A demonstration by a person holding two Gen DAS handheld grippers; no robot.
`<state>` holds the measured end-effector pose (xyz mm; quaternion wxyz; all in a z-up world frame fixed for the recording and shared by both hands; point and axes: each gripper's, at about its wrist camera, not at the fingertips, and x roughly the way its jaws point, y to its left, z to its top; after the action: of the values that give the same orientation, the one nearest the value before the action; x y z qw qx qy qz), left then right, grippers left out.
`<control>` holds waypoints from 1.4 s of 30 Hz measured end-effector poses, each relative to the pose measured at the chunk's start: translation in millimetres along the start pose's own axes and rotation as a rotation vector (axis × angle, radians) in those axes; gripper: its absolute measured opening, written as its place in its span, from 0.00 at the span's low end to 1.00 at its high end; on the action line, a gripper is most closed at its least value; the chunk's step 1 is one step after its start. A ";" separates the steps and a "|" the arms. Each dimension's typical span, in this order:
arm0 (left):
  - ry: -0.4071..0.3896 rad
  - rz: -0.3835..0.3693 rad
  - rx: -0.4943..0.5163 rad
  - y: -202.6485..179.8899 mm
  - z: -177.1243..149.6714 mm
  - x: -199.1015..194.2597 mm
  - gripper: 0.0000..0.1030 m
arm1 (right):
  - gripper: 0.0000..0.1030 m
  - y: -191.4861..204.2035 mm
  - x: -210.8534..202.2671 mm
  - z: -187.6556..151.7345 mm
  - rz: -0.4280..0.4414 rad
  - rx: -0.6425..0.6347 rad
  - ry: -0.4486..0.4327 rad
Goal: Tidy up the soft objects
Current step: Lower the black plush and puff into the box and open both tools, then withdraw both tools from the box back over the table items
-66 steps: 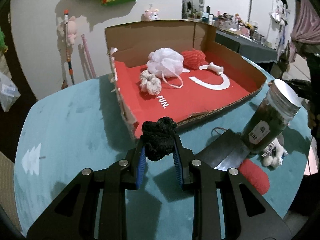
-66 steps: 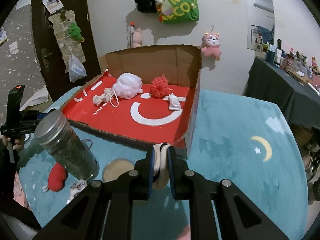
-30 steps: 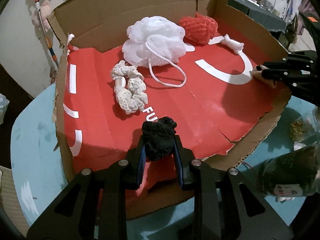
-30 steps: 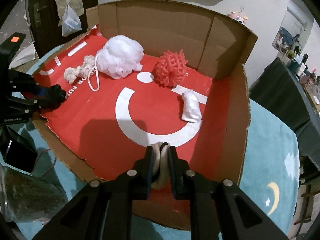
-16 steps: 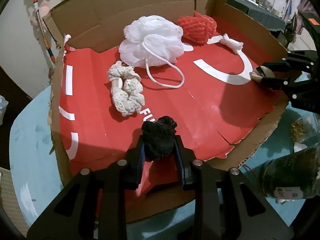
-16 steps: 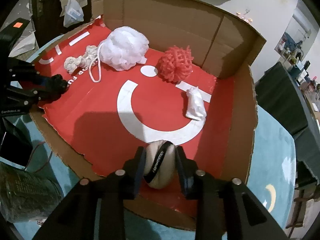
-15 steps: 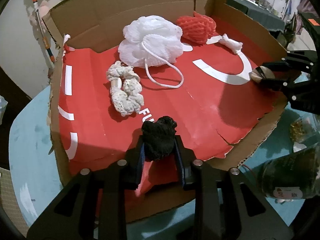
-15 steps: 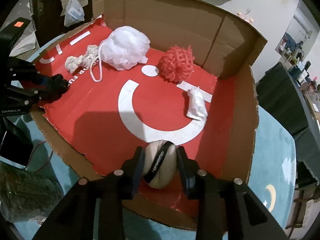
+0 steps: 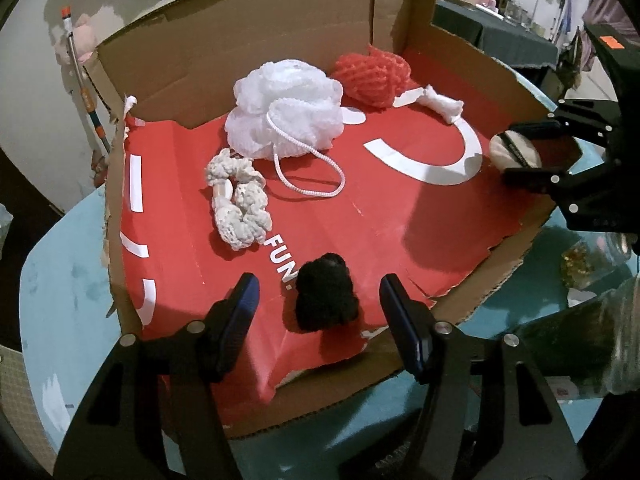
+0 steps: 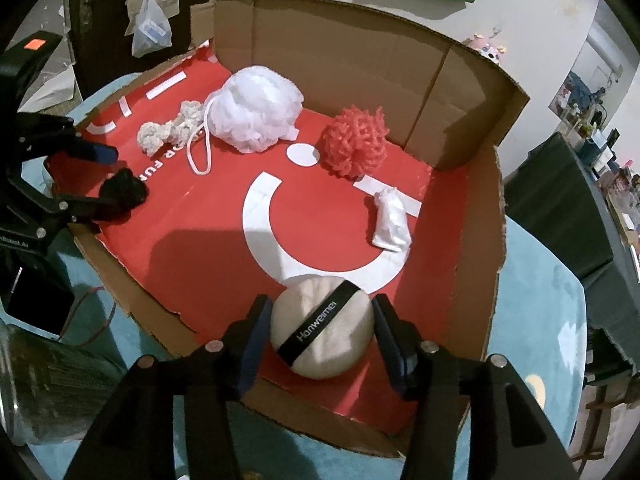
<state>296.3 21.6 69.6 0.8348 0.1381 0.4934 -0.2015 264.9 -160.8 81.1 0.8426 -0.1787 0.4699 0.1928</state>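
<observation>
An open cardboard box [image 9: 256, 40] with a red floor holds a white bath pouf [image 9: 286, 116], a red mesh pouf [image 9: 372, 76], a cream knitted scrunchie [image 9: 240, 208] and a small white cloth [image 9: 444, 106]. My left gripper [image 9: 318, 288] hangs over the box's near edge, its jaws opening. A black fuzzy scrunchie [image 9: 326, 300] lies on the floor between them, clear of both pads. Over the opposite side, my right gripper [image 10: 320, 306] has its jaws opening around a beige powder puff [image 10: 320, 336] with a black band, which rests on the red floor.
A glass jar of dark contents [image 10: 48, 392] stands outside the box on the teal table cover [image 9: 68, 280], beside a black device [image 10: 36, 304]. A dark-clothed table [image 10: 560, 184] stands at the right. Bags and plush toys hang on the far wall.
Both grippers came forward over the box, then spread their jaws. The black scrunchie and the beige puff, squeezed a second ago, now lie loose on the red floor.
</observation>
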 end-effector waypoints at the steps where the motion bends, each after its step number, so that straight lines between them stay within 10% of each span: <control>1: -0.003 -0.002 -0.002 -0.6 0.4 -2.0 0.60 | 0.57 -0.3 -1.3 -0.2 0.000 0.001 -0.002; 25: -0.354 -0.012 -0.103 -49.9 -51.4 -125.8 0.79 | 0.97 13.6 -146.1 -50.7 0.023 0.150 -0.324; 42: -0.595 0.095 -0.231 -124.1 -140.4 -182.8 0.87 | 1.00 82.2 -214.9 -152.6 -0.125 0.251 -0.560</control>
<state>50.9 9.2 159.8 0.9610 0.0005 0.2403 -0.1365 10.0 -197.3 180.8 0.9650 -0.0418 0.2280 0.1228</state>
